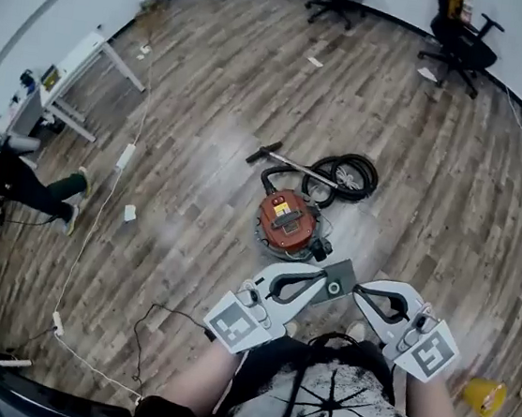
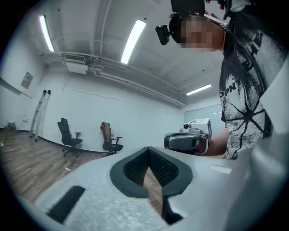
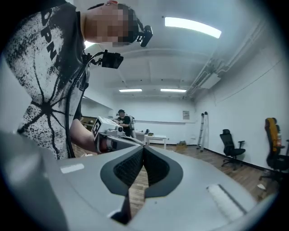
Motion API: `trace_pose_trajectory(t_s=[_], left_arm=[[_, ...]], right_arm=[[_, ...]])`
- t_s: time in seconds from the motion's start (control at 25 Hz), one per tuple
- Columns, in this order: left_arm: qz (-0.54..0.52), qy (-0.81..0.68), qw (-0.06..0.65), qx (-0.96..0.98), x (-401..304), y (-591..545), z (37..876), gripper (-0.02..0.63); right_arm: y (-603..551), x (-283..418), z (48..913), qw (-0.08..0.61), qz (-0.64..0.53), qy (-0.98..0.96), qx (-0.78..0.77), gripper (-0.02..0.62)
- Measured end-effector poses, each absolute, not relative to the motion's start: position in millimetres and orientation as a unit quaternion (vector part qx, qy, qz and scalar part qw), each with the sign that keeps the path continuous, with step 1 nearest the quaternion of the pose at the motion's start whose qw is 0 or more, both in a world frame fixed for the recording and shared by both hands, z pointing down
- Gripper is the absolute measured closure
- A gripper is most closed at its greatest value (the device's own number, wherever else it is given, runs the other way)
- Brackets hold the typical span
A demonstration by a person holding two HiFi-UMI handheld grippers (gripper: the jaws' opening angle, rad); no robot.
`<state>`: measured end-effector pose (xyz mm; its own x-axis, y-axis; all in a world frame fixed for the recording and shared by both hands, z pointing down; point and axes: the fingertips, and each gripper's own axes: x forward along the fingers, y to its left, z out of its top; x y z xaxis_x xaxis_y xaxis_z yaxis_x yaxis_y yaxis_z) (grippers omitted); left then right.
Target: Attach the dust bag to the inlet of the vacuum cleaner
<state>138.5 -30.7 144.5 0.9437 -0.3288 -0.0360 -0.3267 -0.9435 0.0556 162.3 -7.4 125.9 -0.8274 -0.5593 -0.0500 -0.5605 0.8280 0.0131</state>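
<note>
We look down at a red-topped vacuum (image 1: 287, 223) standing on a wood floor (image 1: 208, 102), with nothing touching it. Its black hose (image 1: 345, 175) lies coiled just beyond it, and a wand (image 1: 281, 158) lies beside that coil. On the near side of the vacuum we hold both tools level and angled toward each other. The left gripper (image 1: 325, 275) has its jaws pressed together at the tips with nothing between them. The right gripper (image 1: 360, 296) is closed and empty in the same way. A small grey plate (image 1: 335, 286) with a round hole shows between the two tips, just in front of the vacuum, and we cannot tell whether either tool touches it. Far beyond the vacuum stand two black office chairs (image 1: 461, 43). Well to the vacuum's left are a white table (image 1: 81, 63), a thin cable (image 1: 99, 221) along the floor, and a seated person (image 1: 19, 183) at the edge.
</note>
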Motion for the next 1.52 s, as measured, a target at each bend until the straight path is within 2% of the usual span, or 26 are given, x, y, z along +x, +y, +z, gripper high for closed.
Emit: trace_pose_trajectory(t_s=[0.36, 0.56, 0.76, 0.96, 1.08, 1.52], left_arm=[[0.034, -0.293, 0.01, 0.955, 176, 6, 161, 0.606], [0.062, -0.352, 0.032, 0.933, 174, 24, 173, 0.606], [0.047, -0.375, 0.034, 0.925, 162, 40, 176, 0.606], [0.029, -0.378, 0.009, 0.925, 139, 53, 180, 0.606], [-0.035, -0.382, 0.032, 0.923, 129, 54, 174, 0.606], [-0.019, -0.285, 0.094, 0.954, 121, 63, 225, 0.606]], right_arm=[[13, 192, 138, 0.022, 0.019, 0.991, -0.127, 0.589], [20, 186, 148, 0.036, -0.005, 0.997, -0.066, 0.589], [36, 173, 161, 0.029, -0.008, 0.999, -0.037, 0.589], [48, 154, 178, 0.027, 0.008, 0.999, -0.039, 0.589], [48, 149, 184, 0.013, 0.004, 0.998, -0.067, 0.589], [52, 177, 239, -0.078, -0.004, 0.976, -0.205, 0.588]])
